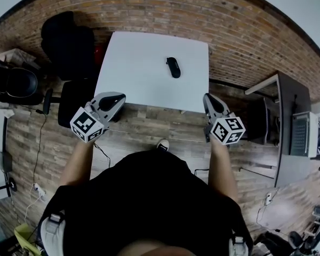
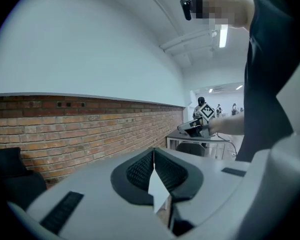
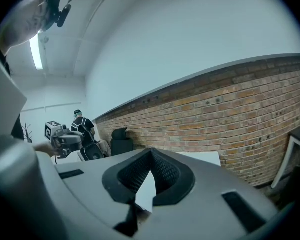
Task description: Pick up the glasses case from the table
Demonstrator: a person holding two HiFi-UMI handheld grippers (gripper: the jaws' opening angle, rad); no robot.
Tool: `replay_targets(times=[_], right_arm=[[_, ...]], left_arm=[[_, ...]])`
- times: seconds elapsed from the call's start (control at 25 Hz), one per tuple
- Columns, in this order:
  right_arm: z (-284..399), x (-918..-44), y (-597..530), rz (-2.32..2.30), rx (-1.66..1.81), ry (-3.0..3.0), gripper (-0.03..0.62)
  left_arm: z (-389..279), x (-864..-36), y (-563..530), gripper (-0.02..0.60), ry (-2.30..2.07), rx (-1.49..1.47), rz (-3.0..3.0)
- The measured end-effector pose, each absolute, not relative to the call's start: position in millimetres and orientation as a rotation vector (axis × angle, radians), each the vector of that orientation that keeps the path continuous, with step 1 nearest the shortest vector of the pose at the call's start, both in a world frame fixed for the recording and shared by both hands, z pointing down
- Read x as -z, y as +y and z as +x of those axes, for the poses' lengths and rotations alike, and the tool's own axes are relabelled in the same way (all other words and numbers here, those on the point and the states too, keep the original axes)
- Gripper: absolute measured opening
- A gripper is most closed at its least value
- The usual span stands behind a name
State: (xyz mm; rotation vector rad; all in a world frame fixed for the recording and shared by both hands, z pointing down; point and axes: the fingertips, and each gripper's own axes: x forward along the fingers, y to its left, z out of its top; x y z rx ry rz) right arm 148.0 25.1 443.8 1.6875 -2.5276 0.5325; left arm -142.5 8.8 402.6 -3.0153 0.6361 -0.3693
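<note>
A black glasses case lies on the white table, toward its far right part in the head view. My left gripper hovers at the table's near left edge, jaws shut and empty. My right gripper sits by the near right corner, also shut with nothing held. Both stay well short of the case. In the left gripper view the shut jaws point toward the brick wall; the case is hidden there. The right gripper view shows shut jaws with a strip of table top beyond them.
A black office chair stands at the table's left. A grey desk with a laptop is on the right. Cables run over the wooden floor. Brick wall lies behind the table. The other gripper shows in the left gripper view.
</note>
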Motion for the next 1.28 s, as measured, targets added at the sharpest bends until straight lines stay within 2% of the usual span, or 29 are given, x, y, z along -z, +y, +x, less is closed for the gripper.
replay_targets(times=[1.28], right_arm=[[200,-447,-64,1.533,-0.527,-2.610,0.015]], left_arm=[[-84,-410,-33,0.014,0.771,0.459,-3.028]])
